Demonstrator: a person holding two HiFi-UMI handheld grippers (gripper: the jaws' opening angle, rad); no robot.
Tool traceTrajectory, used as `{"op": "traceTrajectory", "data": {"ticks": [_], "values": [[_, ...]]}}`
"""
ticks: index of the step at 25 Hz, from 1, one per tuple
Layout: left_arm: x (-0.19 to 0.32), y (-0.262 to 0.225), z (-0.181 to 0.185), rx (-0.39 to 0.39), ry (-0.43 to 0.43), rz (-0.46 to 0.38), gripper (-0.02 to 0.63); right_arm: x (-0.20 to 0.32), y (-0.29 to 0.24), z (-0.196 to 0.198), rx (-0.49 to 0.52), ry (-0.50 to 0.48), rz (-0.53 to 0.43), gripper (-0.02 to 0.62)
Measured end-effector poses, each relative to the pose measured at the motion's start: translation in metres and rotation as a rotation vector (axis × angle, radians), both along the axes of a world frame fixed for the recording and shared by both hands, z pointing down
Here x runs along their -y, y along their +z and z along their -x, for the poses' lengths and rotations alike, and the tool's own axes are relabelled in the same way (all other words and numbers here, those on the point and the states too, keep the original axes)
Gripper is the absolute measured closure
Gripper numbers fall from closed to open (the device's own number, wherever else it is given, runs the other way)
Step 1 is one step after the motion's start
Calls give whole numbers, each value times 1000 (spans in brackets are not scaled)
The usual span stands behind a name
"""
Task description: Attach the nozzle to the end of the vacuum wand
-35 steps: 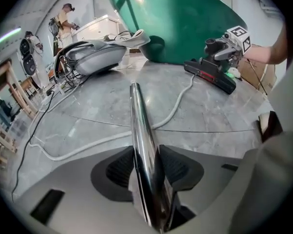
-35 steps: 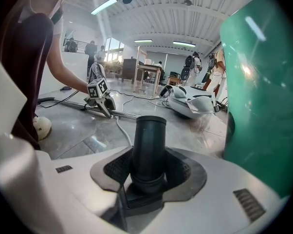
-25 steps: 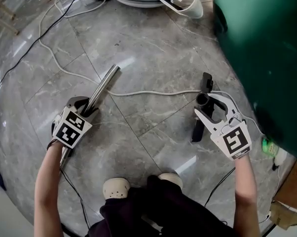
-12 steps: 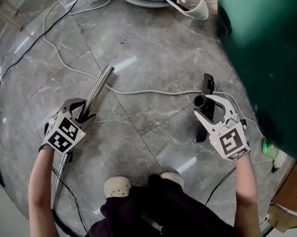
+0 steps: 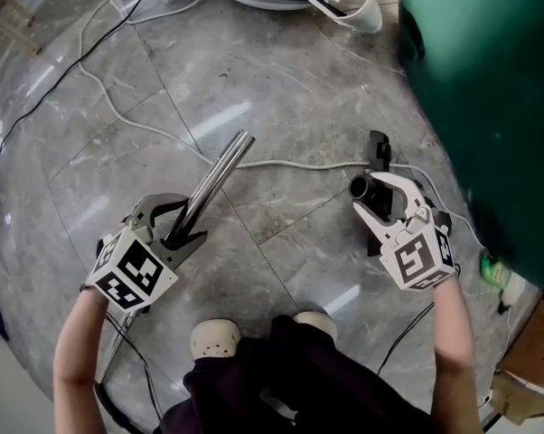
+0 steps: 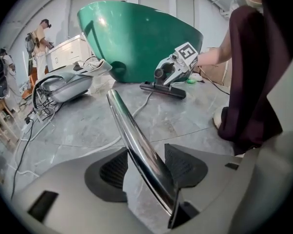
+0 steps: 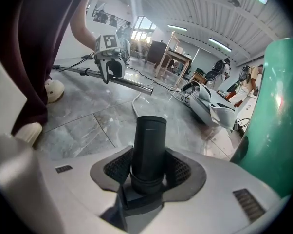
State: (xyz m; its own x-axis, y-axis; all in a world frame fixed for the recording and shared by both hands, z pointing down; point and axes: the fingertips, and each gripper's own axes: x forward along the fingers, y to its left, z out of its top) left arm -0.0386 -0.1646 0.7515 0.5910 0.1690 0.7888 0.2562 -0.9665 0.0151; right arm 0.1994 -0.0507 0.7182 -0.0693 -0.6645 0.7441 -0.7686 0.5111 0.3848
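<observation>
No words, brands or numbers for you to read: just square markers on your left gripper (image 5: 186, 222) and right gripper (image 5: 373, 193).

Wand (image 5: 216, 177): mirror chrome. Nozzle (image 5: 379, 148): matte black. Your left gripper (image 5: 183, 220), right gripper (image 5: 371, 195): pale grey shells, black ribbed pads (image 6: 185, 167), black-on-white square markers (image 5: 130, 275). Floor (image 5: 281, 107): grey marble, pale veining. Cable (image 5: 290, 165): white. Tub (image 5: 489, 107): deep green. Your trousers (image 5: 281, 378): dark maroon.

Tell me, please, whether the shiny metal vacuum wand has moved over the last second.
Yes. The free end of the shiny metal vacuum wand has swung rightward along the white floor cable, toward the black nozzle.
</observation>
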Motion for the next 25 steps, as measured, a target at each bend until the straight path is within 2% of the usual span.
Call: {"op": "traceTrajectory", "data": {"ticks": [7, 12, 25], "values": [[-37, -4, -15, -33, 65, 50, 367, 0, 11, -4, -86, -68, 37, 400], [-58, -3, -24, -43, 106, 73, 364, 5, 29, -9, -194, -181, 96, 400], [-100, 0, -47, -72, 174, 134, 356, 13, 44, -4, -261, -312, 142, 400]]}}
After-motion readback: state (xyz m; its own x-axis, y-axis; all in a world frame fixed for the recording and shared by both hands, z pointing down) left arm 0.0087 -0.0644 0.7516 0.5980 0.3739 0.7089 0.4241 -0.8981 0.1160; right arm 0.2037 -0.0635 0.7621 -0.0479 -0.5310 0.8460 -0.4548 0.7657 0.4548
